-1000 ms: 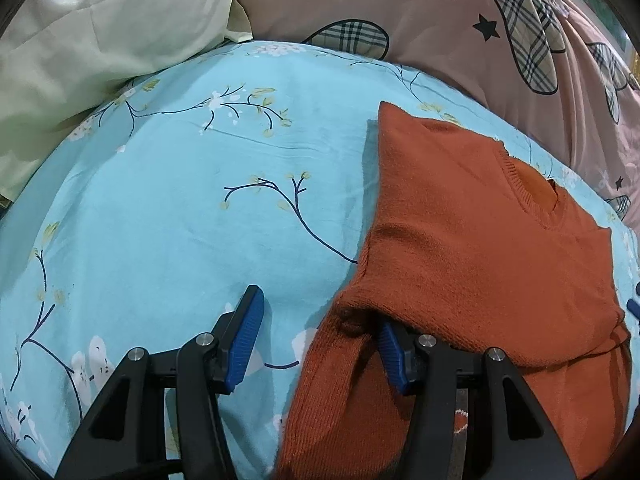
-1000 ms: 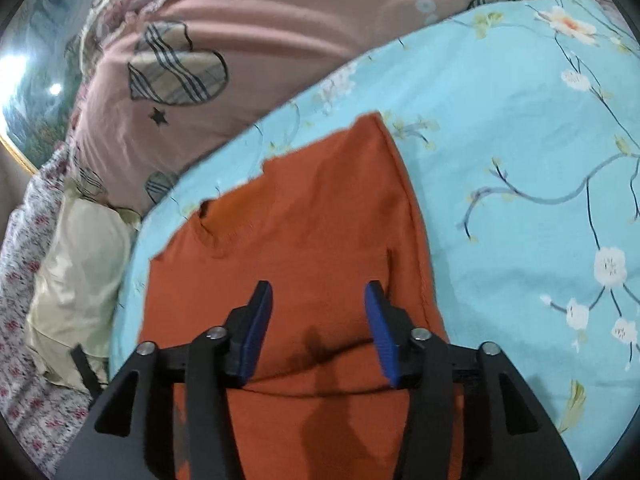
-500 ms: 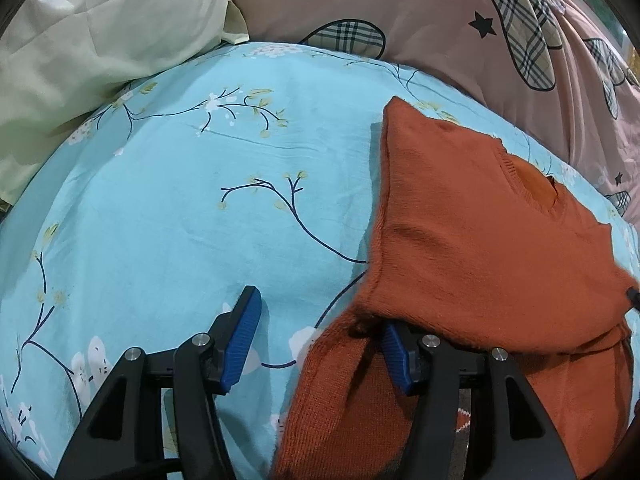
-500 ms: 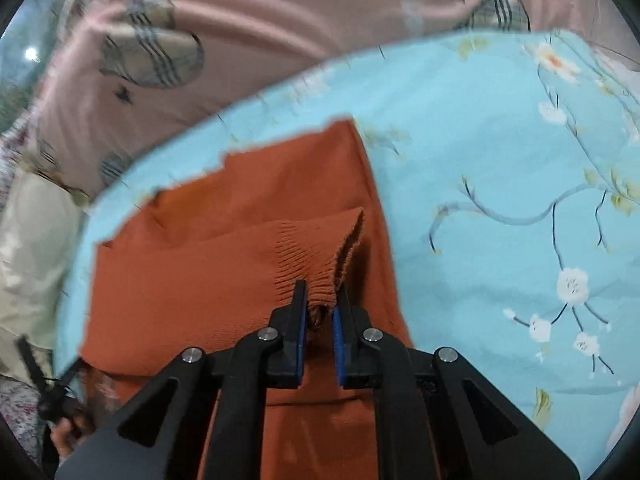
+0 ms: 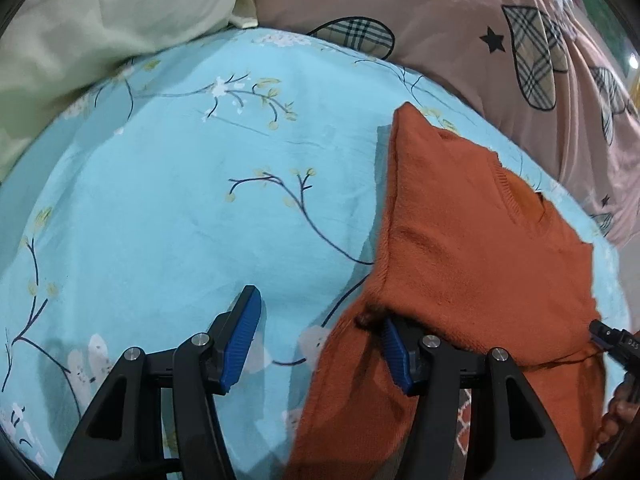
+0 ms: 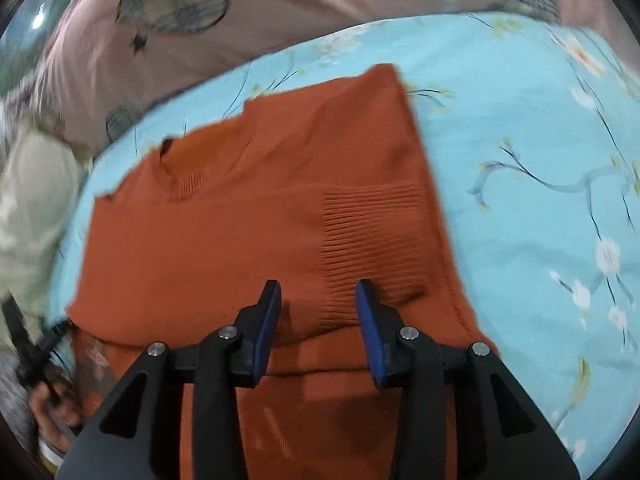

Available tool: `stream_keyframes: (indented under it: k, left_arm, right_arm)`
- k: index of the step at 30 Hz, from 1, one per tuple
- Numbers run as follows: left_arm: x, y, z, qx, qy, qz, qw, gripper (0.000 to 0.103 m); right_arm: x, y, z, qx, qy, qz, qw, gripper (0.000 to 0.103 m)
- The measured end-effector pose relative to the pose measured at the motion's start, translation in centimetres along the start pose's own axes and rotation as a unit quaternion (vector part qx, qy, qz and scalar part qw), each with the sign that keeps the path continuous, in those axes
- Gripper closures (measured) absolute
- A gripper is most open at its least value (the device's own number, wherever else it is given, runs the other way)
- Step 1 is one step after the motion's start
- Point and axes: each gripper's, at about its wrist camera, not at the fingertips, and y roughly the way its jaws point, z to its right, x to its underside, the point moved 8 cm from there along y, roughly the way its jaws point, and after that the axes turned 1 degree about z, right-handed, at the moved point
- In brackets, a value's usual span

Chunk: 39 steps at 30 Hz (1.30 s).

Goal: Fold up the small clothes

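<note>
An orange knit sweater (image 6: pixel 256 216) lies on the light blue floral sheet (image 6: pixel 540 184), with both sleeves folded across its body; a ribbed cuff (image 6: pixel 372 232) lies on top near the right side. My right gripper (image 6: pixel 318 320) is open and empty just above the cuff. In the left wrist view the sweater (image 5: pixel 472 248) fills the right half. My left gripper (image 5: pixel 316 336) is open at the sweater's left edge; its right finger is tucked under the folded layer, its left finger over the bare sheet (image 5: pixel 180 208).
A pink quilt with plaid patches (image 5: pixel 460 32) bounds the far side of the sheet. A pale cream pillow (image 5: pixel 88 20) lies at the far left. The right gripper's tip (image 5: pixel 612 338) shows at the left view's right edge.
My right gripper was open, shut on the sleeve cuff and lifted it, and has now opened, leaving the cuff flat on the sweater. The left gripper has barely moved.
</note>
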Motion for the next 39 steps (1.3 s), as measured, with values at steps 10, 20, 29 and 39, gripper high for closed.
stream_keyframes:
  k: [10,20,29,39]
  left_arm:
    - [5.3,-6.4,-0.4,0.021,0.049,-0.015,0.9985,0.047]
    - [13.5,-10.4,0.5,0.087,0.115,-0.058,0.9878,0.043]
    - [21.1,-15.6,1.4,0.186,0.159,-0.08,0.9662,0.038]
    - [22.6,-17.2,0.1,0.223,0.133,-0.079,0.9623,0.04]
  right_arm:
    - [4.4,-7.0,3.4,-0.06,0.026,0.019,0.998,0.052]
    - [12.3,-9.9,7.4,-0.145,0.068,-0.019,0.987,0.051]
    - [21.7,-15.0,5.0,-0.259,0.006,-0.061,0.964,0.051]
    - [23.3,-14.8,4.3,-0.285,0.018,-0.026,0.958,0.066]
